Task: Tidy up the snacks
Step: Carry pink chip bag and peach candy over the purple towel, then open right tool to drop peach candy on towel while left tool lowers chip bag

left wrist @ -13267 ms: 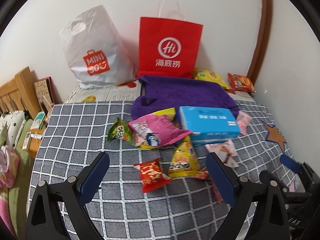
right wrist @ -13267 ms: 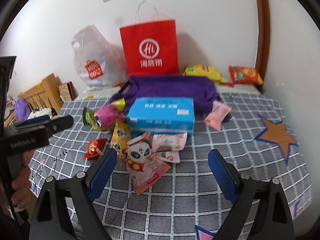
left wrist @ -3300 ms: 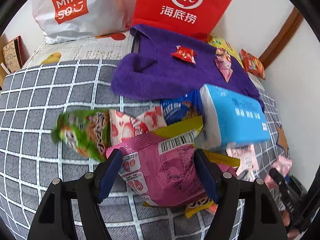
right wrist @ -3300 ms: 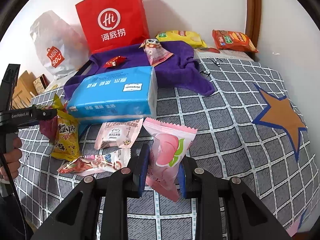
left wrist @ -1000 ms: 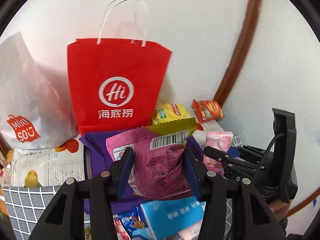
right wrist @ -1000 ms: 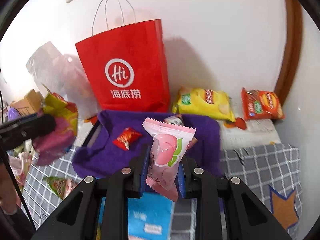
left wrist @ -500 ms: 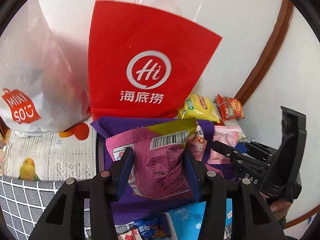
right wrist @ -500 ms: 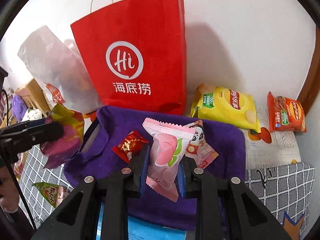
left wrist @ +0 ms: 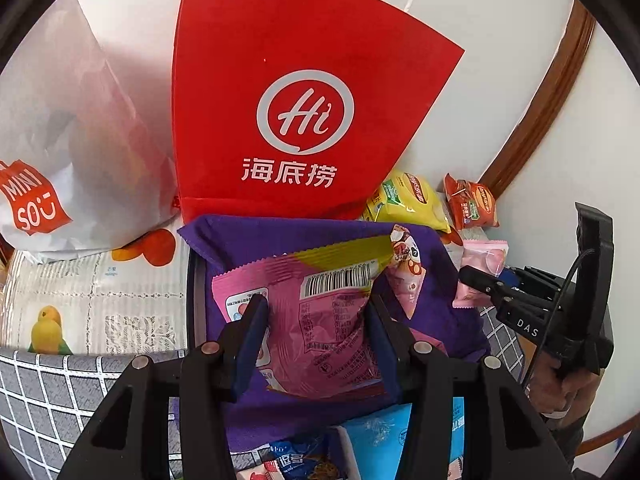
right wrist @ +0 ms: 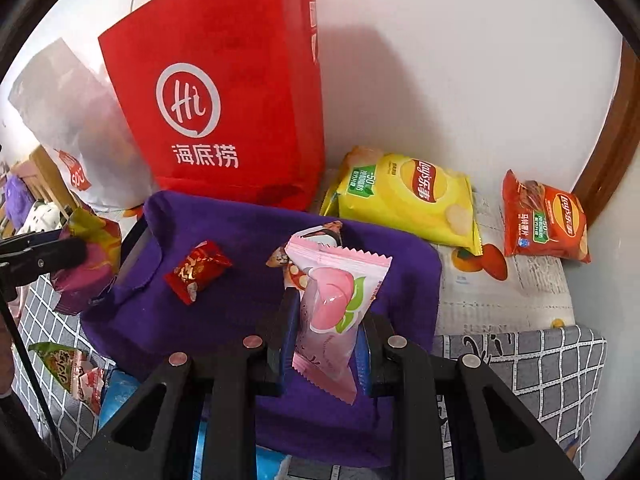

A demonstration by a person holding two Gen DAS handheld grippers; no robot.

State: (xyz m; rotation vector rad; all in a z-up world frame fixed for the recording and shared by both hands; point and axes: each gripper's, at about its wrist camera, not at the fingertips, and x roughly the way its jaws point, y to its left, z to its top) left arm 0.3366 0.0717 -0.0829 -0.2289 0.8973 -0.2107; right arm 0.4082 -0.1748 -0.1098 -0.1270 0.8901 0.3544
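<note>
the left gripper (left wrist: 316,344) has its blue-padded jaws pinching a crinkled pink and yellow foil snack bag (left wrist: 320,320), which stands roughly upright between the pads, its long axis running up from the jaws and its serrated yellow top edge and barcode tilting up to the right. the right gripper (right wrist: 326,344) is clamped on a pale pink plastic wrapper printed with a peach (right wrist: 332,304); that pack also stands on end, zigzag top seal uppermost and leaning slightly right, its lower seal hanging below the pads. both packs hang over a rumpled purple cloth (right wrist: 240,304) spread on the bed. on the cloth lie a small red foil candy packet (right wrist: 198,270) towards its left half and a panda-printed wrapper (right wrist: 316,236) just behind the peach pack, with bare purple between and in front of them. a tall red paper bag with a white hi logo (right wrist: 224,104) stands against the wall at the cloth's far edge, a white plastic shopping bag (right wrist: 76,128) to its left. right of the cloth, a yellow crisp bag (right wrist: 404,200) and a smaller red-orange crisp bag (right wrist: 544,216) lie flat near the wall. a blue tissue pack (left wrist: 380,444) sits at the cloth's near edge on the grey checked bedcover (right wrist: 552,364).
</note>
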